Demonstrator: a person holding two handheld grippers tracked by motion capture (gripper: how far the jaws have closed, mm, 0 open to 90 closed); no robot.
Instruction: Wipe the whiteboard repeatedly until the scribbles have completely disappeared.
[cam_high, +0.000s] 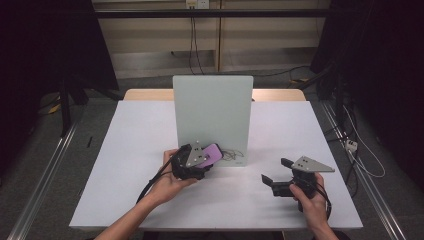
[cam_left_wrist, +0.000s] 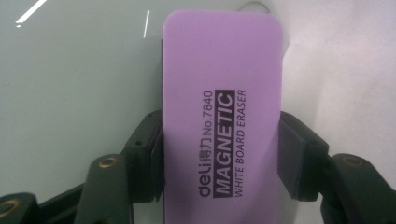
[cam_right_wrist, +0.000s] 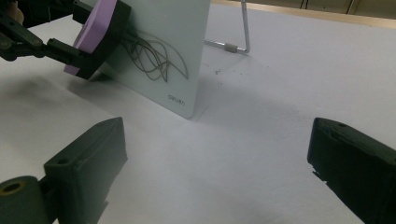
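A white table (cam_high: 135, 165) stood on a grey floor (cam_high: 60, 165), a wooden strip (cam_high: 145, 94) showing along its far edge. Beyond that edge, black cables (cam_high: 194, 45) hung from a wall socket (cam_high: 196, 4). A metal rail (cam_high: 42, 175) ran past the table's left edge, and a white adapter (cam_high: 351, 145) lay off its right edge among thin leads

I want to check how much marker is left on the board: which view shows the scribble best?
The right gripper view: the scribble spreads as clear looping lines on the board, partly under the eraser. In the high view it is a faint squiggle beside the eraser. In the left gripper view the eraser fronts the board.
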